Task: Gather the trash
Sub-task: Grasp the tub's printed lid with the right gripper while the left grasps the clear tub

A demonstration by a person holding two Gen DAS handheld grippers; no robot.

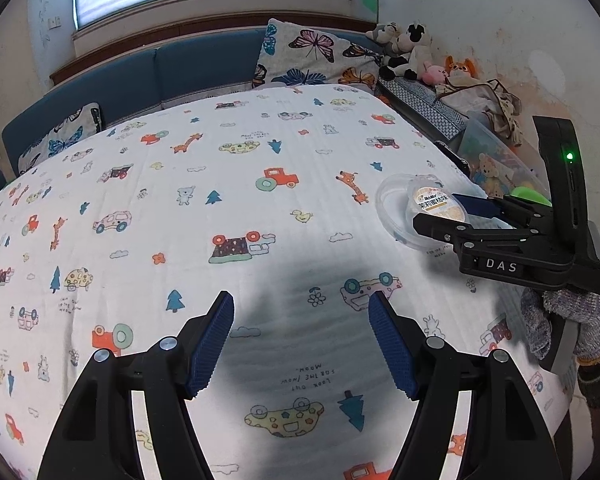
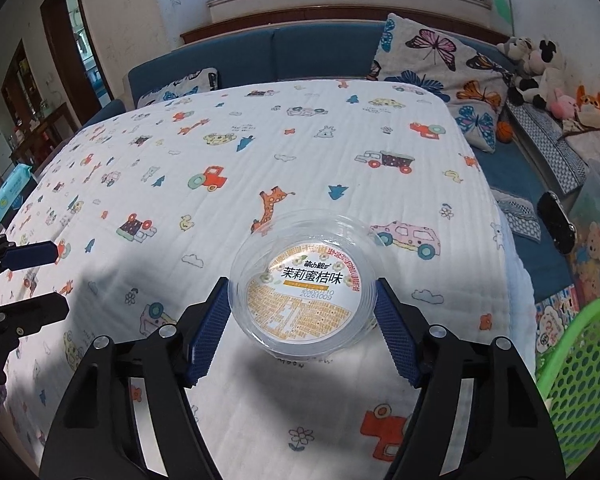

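A clear plastic cup [image 2: 304, 286] with a yellow and white printed lid lies on its side on the cartoon-print bedspread [image 2: 220, 152]. My right gripper [image 2: 300, 304] is open, its blue pads on either side of the cup, close to its walls; contact is not clear. In the left wrist view the cup [image 1: 416, 208] lies at the right, with the right gripper [image 1: 464, 216] reaching around it. My left gripper [image 1: 302, 316] is open and empty above the bedspread [image 1: 180, 200], well to the left of the cup.
A green perforated basket [image 2: 576, 384] stands at the bed's right side. Butterfly pillows [image 2: 432, 56], plush toys [image 2: 540, 68] and a clear toy bin [image 1: 496, 164] line the far and right sides. A blue wipes pack [image 2: 10, 192] lies off the bed's left edge.
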